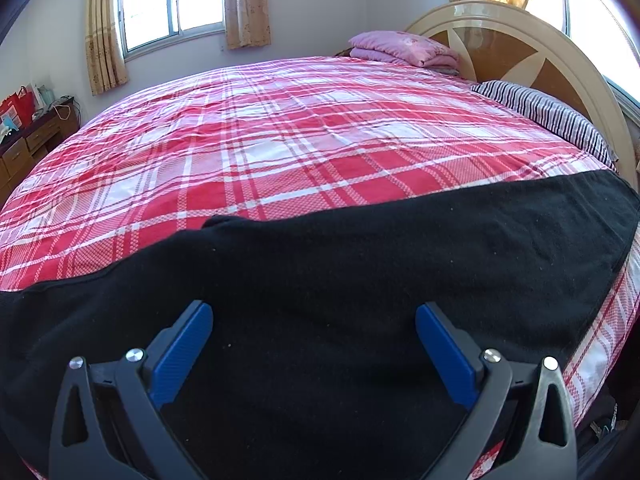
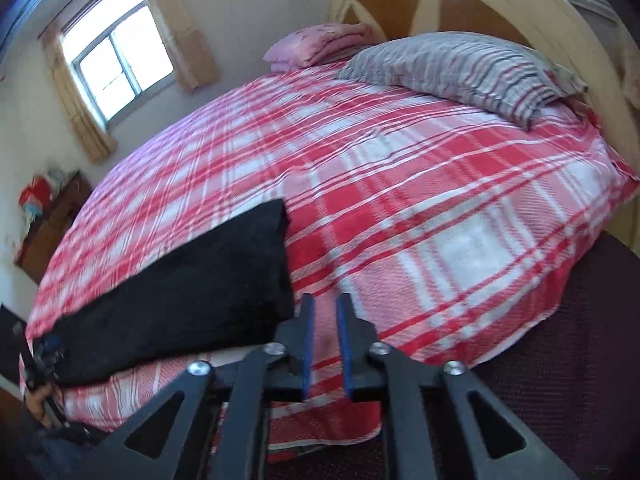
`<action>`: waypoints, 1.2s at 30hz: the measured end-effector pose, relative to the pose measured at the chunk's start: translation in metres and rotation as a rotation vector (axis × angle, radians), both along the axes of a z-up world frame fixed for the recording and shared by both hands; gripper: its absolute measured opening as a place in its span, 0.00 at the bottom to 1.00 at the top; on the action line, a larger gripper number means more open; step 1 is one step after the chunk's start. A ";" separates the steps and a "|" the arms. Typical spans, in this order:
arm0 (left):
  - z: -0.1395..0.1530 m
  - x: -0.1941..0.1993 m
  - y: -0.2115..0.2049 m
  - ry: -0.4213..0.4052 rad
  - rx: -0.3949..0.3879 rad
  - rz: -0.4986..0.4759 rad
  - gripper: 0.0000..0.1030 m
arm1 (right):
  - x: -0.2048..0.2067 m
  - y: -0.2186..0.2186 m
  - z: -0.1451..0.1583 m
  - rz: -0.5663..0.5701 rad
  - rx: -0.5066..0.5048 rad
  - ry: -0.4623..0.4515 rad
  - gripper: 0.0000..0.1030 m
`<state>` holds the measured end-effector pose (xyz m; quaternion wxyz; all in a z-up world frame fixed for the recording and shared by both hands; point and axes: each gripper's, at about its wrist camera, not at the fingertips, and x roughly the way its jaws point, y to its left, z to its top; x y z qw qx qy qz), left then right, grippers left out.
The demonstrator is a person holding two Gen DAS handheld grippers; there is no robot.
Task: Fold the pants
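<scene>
The black pants [image 1: 360, 264] lie flat along the near edge of the bed on the red plaid cover [image 1: 280, 140]. My left gripper [image 1: 314, 320] is open, its blue pads spread wide just above the pants. In the right wrist view the pants [image 2: 192, 292] appear as a long black strip at the left. My right gripper [image 2: 325, 308] is to the right of the strip's end, over the plaid cover [image 2: 420, 220]. Its jaws are nearly closed with a narrow gap and nothing between them. The left gripper [image 2: 46, 354] shows at the strip's far left end.
A striped pillow [image 2: 460, 68] and a folded pink blanket [image 2: 320, 44] lie by the arched headboard [image 1: 520, 40]. A wooden dresser [image 1: 28, 140] with red bags stands at the left wall. A dark red floor [image 2: 580, 340] lies beside the bed.
</scene>
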<state>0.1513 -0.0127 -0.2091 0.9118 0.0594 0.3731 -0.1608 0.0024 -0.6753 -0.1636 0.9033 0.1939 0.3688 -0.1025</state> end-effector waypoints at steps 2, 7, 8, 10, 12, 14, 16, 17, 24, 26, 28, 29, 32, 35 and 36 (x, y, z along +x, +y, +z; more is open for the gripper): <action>0.000 0.000 0.000 0.001 0.000 0.001 1.00 | -0.010 -0.015 0.004 -0.038 0.108 -0.071 0.63; 0.005 0.001 0.003 0.002 0.009 0.007 1.00 | -0.005 -0.019 0.004 0.011 0.296 -0.153 0.63; 0.007 0.002 0.007 -0.003 0.011 0.018 1.00 | 0.000 -0.016 0.001 0.024 0.320 -0.143 0.63; 0.008 0.004 0.014 -0.002 -0.001 0.039 1.00 | 0.009 -0.009 -0.005 0.034 0.325 -0.116 0.63; 0.008 0.007 0.021 -0.001 -0.010 0.061 1.00 | 0.018 -0.001 -0.010 0.037 0.293 -0.076 0.63; 0.009 0.009 0.028 0.002 -0.022 0.080 1.00 | 0.026 0.003 -0.015 0.051 0.301 -0.059 0.60; 0.009 0.010 0.033 0.002 -0.030 0.093 1.00 | 0.031 0.010 -0.016 0.079 0.293 -0.054 0.57; 0.008 0.011 0.034 0.002 -0.031 0.095 1.00 | 0.033 0.014 -0.018 0.092 0.288 -0.050 0.56; 0.006 0.010 0.035 0.003 -0.024 0.094 1.00 | 0.039 0.010 -0.026 0.081 0.262 -0.032 0.29; 0.006 0.010 0.037 0.006 -0.031 0.095 1.00 | 0.036 0.011 -0.025 0.086 0.267 -0.039 0.19; 0.007 0.010 0.039 0.007 -0.034 0.097 1.00 | 0.034 0.013 -0.023 0.074 0.256 -0.049 0.17; 0.007 0.010 0.041 0.008 -0.038 0.098 1.00 | 0.034 0.015 -0.020 0.070 0.237 -0.054 0.16; 0.009 0.010 0.047 0.006 -0.043 0.114 1.00 | 0.031 0.025 -0.009 0.063 0.180 -0.074 0.15; 0.010 0.012 0.057 0.012 -0.056 0.139 1.00 | 0.030 0.039 0.006 0.067 0.103 -0.095 0.14; 0.010 0.012 0.059 0.014 -0.059 0.144 1.00 | 0.029 0.045 0.012 0.071 0.075 -0.104 0.14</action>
